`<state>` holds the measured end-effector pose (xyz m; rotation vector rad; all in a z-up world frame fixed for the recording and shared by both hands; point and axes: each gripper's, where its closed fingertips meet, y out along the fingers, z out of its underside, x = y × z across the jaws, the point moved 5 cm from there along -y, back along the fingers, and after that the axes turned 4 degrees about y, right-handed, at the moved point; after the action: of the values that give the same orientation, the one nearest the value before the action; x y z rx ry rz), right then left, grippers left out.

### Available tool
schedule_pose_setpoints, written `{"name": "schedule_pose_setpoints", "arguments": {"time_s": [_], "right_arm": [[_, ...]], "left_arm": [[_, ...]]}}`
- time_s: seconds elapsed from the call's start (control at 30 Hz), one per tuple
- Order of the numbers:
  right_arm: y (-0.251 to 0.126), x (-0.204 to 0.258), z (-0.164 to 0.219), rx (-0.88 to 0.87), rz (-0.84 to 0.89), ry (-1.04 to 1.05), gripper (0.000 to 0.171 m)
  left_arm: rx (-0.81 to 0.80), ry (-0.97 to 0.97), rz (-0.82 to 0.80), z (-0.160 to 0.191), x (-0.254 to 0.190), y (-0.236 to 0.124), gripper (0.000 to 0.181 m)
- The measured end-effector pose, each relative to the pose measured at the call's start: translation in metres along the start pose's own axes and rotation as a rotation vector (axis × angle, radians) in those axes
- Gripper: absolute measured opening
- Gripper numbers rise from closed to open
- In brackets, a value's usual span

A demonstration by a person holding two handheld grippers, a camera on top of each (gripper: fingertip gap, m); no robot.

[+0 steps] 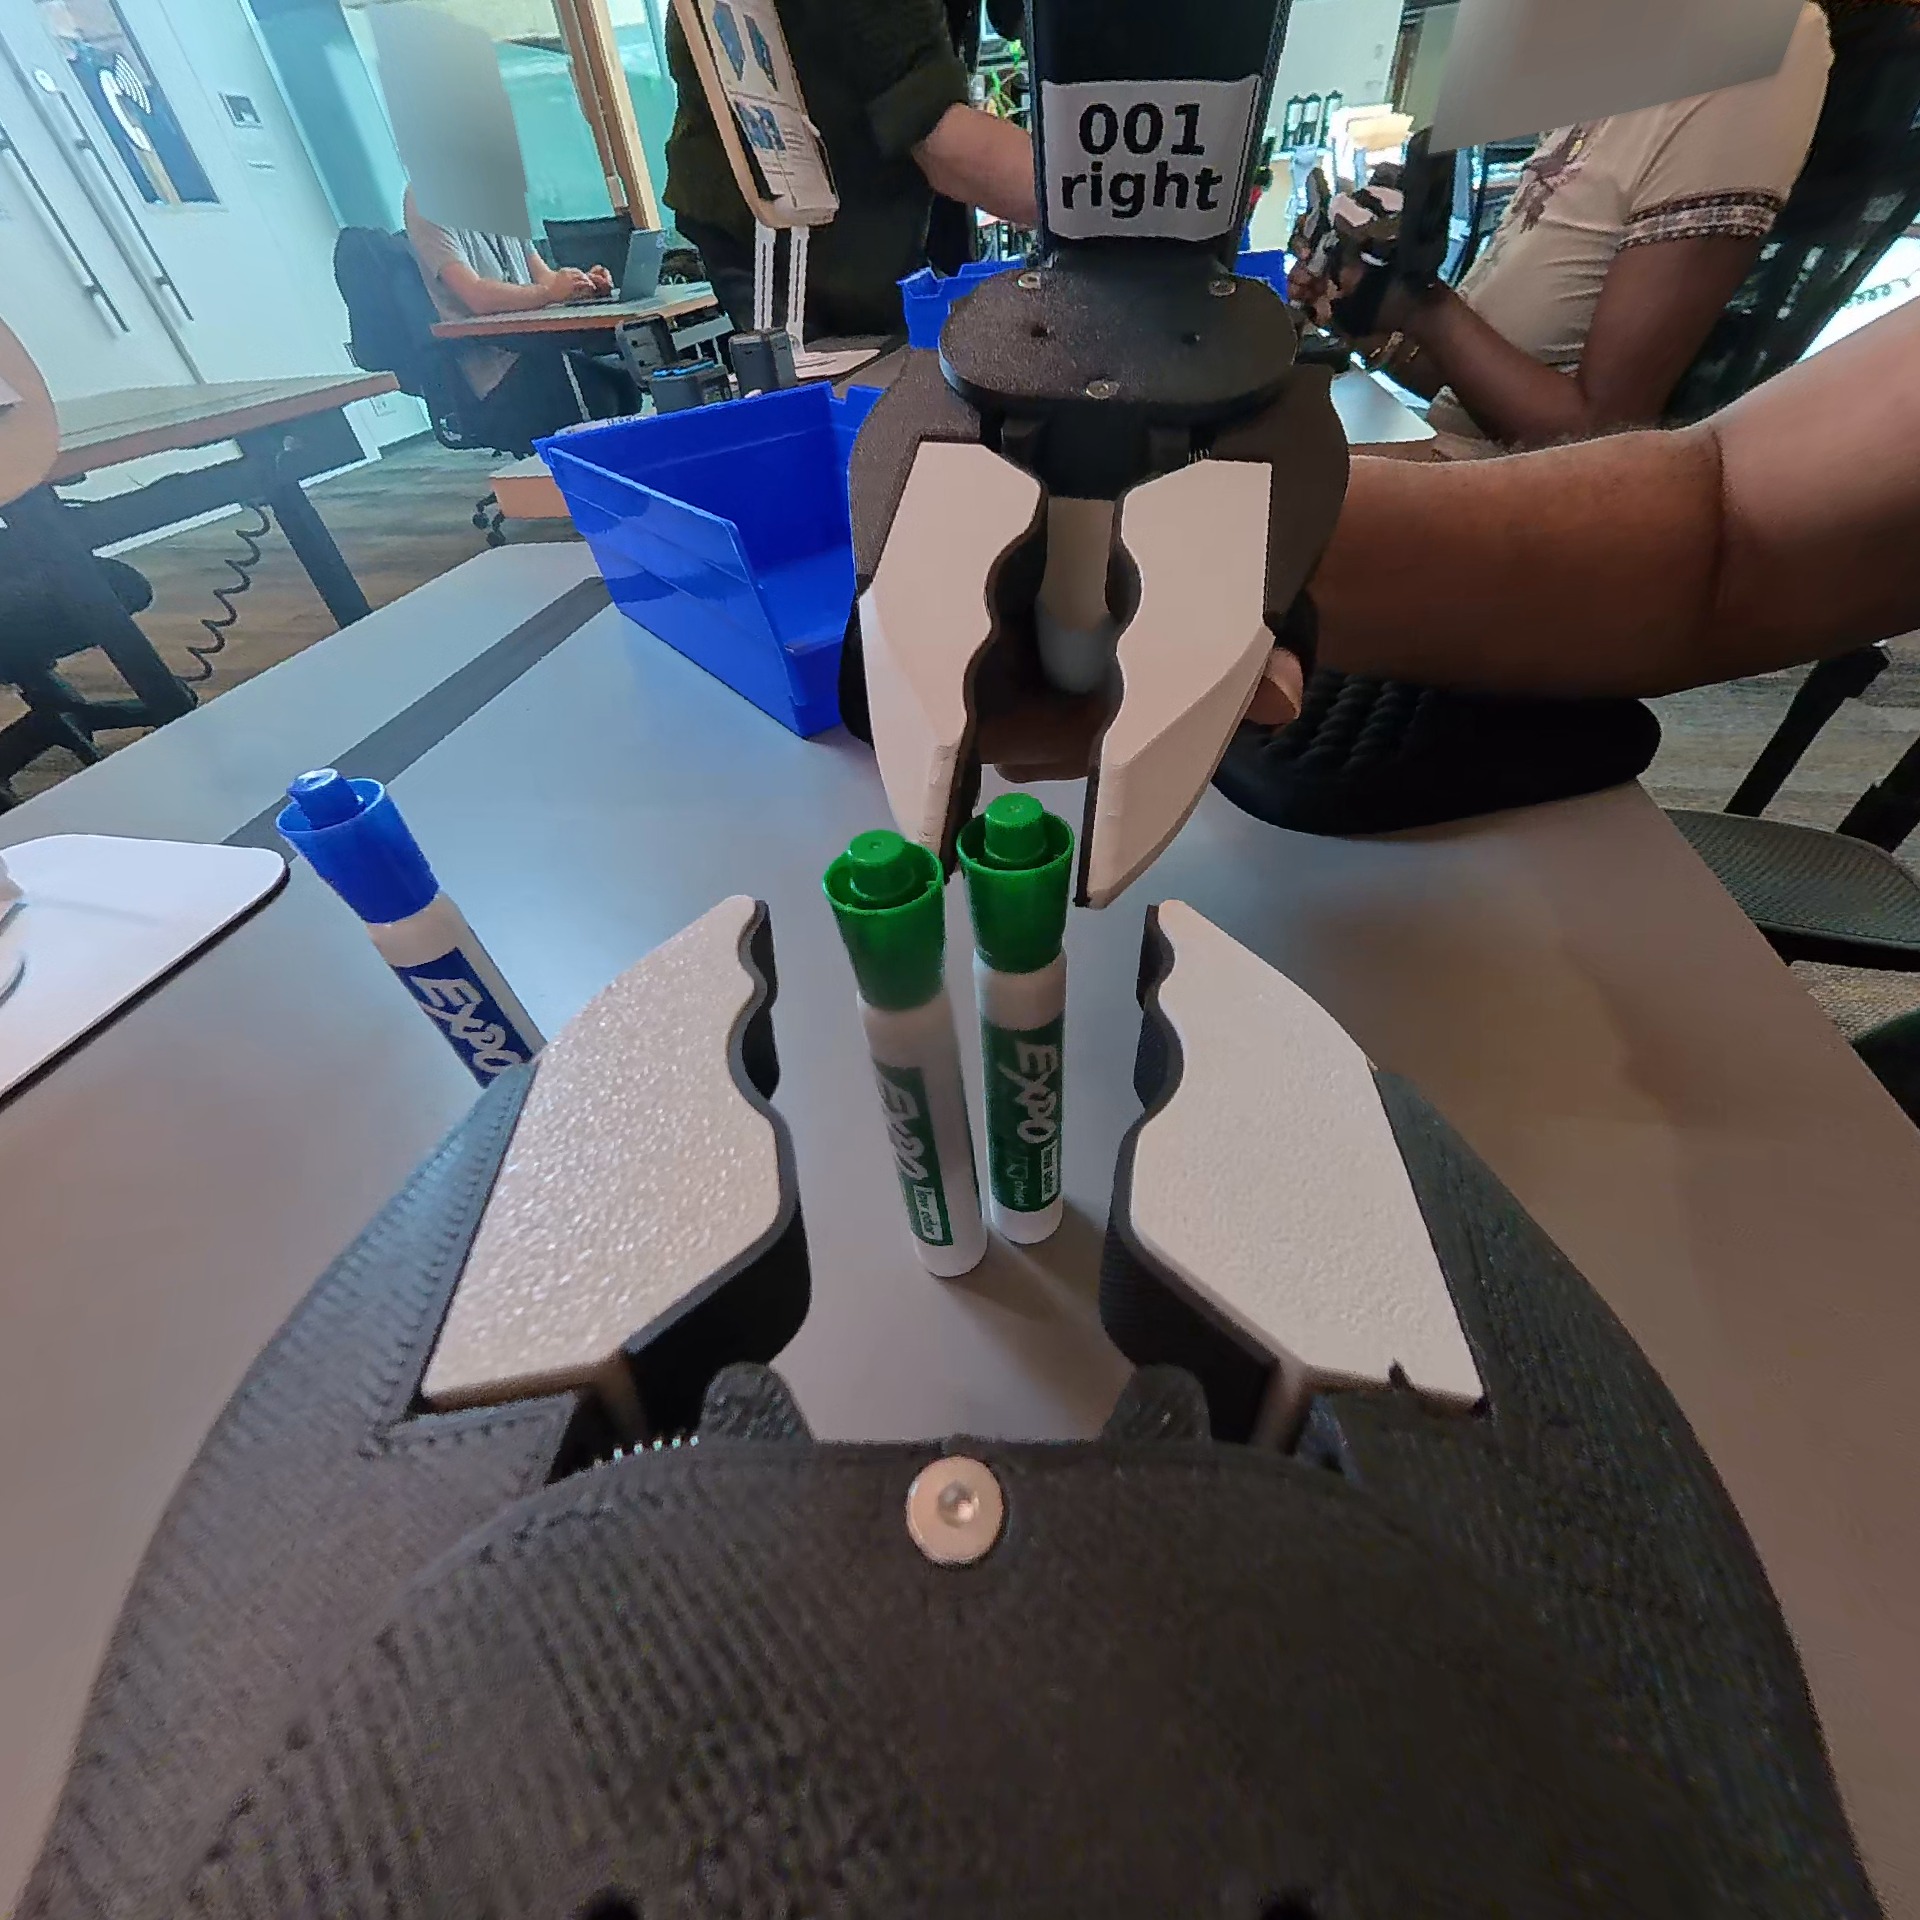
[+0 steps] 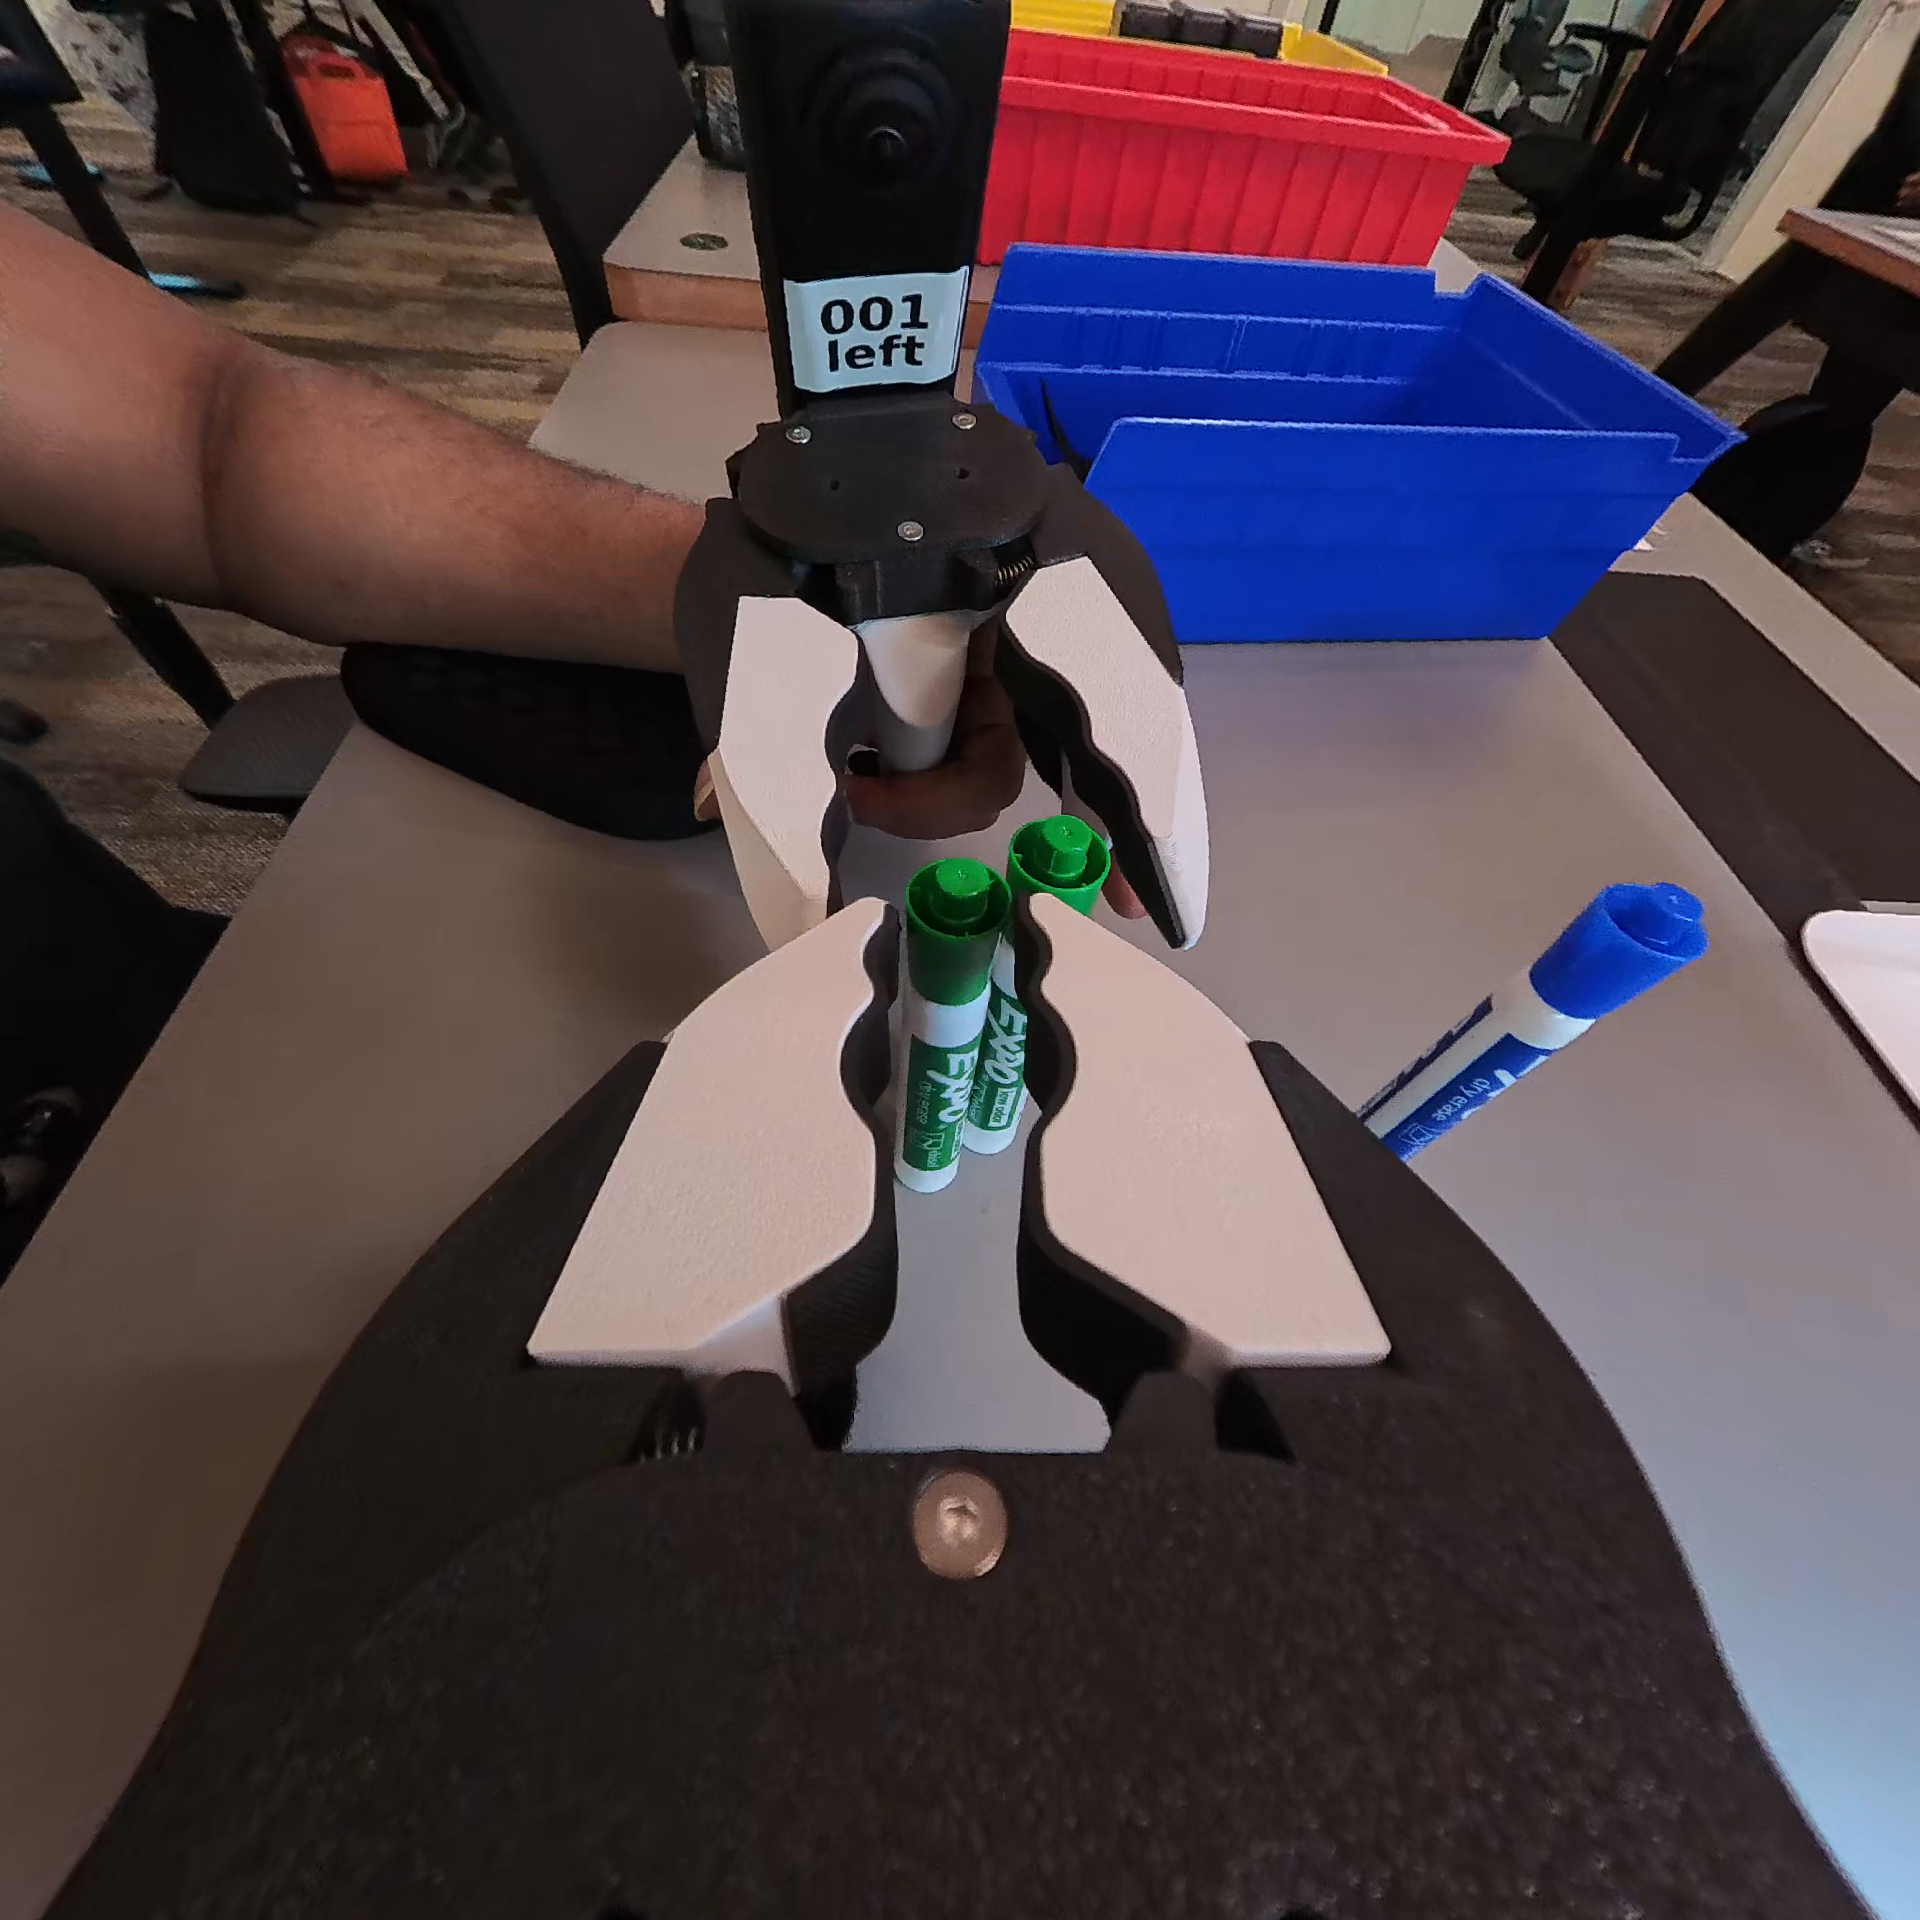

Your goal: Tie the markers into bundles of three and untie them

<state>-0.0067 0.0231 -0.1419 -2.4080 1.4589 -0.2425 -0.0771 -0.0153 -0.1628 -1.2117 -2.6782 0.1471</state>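
**Left wrist view: green pair lies between both grippers**

Blue marker [image 1: 416, 935] lies apart at left. Two green markers [image 1: 956, 1039] lie side by side on counter [image 1: 1455, 1039], long axis running near-far. Left hand-held gripper [image 1: 956, 997] straddles them, fingers apart. Right hand-held gripper [image 2: 956, 997] is nearly closed around the pair's caps, contact unclear.

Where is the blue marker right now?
The blue marker lies flat on the grey table, apart from the two green markers: left of them in the left wrist view, right of them in the right wrist view.
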Motion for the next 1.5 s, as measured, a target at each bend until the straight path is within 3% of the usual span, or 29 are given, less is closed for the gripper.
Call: {"name": "schedule_pose_setpoints", "arguments": {"time_s": [0.47, 0.9, 1.5], "right_arm": [[-0.013, -0.009, 0.015, 0.058, 0.005, 0.004, 0.029], [-0.039, -0.032, 0.015, -0.010, 0.095, 0.042, 0.028], [-0.056, -0.038, 0.006, -0.071, 0.140, 0.035, 0.025]], "left_arm": [[-0.052, -0.003, -0.067, -0.005, -0.001, 0.004, 0.064], [-0.054, -0.100, -0.342, -0.006, -0.002, 0.028, 0.067], [-0.013, -0.114, -0.352, 0.009, -0.003, 0.040, 0.057]]}}
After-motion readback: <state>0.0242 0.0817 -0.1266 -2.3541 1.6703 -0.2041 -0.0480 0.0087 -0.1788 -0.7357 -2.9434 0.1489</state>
